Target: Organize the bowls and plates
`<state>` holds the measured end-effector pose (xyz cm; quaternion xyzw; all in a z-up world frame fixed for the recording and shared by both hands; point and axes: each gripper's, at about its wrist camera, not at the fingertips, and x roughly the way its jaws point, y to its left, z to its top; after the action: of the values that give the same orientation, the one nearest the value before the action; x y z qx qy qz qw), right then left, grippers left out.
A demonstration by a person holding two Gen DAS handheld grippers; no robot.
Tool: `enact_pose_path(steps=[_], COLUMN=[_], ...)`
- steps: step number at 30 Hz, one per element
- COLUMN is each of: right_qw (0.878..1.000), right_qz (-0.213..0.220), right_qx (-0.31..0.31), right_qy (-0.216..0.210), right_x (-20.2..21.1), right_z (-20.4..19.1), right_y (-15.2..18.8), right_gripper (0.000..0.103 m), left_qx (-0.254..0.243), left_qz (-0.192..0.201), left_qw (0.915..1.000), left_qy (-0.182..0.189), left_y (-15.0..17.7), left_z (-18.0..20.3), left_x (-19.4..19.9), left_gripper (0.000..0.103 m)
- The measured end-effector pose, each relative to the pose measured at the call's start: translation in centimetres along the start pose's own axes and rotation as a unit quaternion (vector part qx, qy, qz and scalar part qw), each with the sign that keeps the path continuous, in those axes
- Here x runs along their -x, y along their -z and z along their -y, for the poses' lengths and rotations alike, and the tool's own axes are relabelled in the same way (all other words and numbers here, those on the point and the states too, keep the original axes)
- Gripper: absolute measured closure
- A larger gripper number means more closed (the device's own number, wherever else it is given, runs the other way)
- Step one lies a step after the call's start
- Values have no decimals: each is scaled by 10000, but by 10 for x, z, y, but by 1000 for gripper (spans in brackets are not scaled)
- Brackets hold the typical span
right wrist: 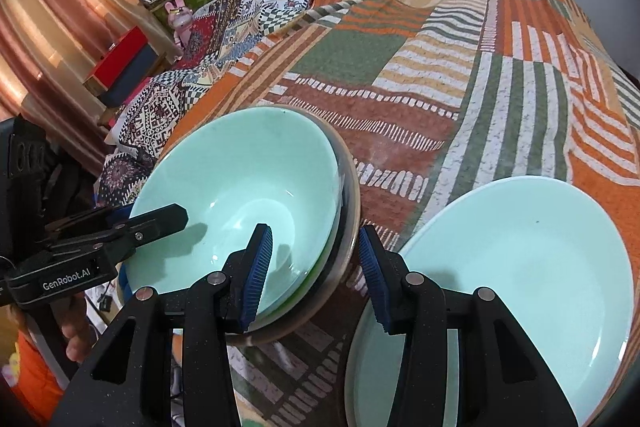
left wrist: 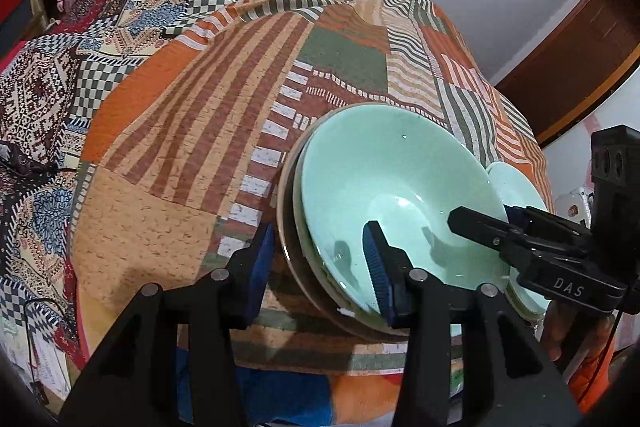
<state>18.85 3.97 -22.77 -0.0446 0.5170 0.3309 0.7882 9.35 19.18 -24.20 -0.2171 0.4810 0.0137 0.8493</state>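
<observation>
A: The patchwork bedspread (left wrist: 192, 131) carries everything. How far is the work?

B: The stack of bowls (right wrist: 240, 187) has at least 3 pieces nested, mint one on top. The mint plate (right wrist: 520, 267) lies just beside it, apart.

A: And the grippers?

B: The left gripper (left wrist: 316, 269) and the right gripper (right wrist: 314, 267) each straddle the rim of the stack, on opposite sides. The jaws are spread, pinching nothing. I judge that stacking is nearly done; the plate remains.

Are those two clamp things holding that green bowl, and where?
Neither seems to grip. Each hand-held gripper, left and right, straddles the green bowl's rim on opposite sides, pads apart from it.
</observation>
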Motion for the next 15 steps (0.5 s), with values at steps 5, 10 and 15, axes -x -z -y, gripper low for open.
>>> enact_pose_path(steps=[5, 10, 15], right_qw=[10000, 9999, 9999], right_qz=[-56, -84, -164], right_qx=[52, 100, 17], right_qy=[-19, 1, 19], right_x=[-6, -8, -7], right_z=[-2, -2, -2], right_y=[0, 0, -2], right_gripper=[62, 62, 62], left_qx=[-37, 75, 104], left_qz=[-21, 8, 25], left_qw=[10000, 10000, 9999], left_qy=[21, 54, -72], left_y=[0, 0, 1], left_z=[1, -1, 2], left_x=[-5, -4, -2], left_gripper=[61, 63, 65])
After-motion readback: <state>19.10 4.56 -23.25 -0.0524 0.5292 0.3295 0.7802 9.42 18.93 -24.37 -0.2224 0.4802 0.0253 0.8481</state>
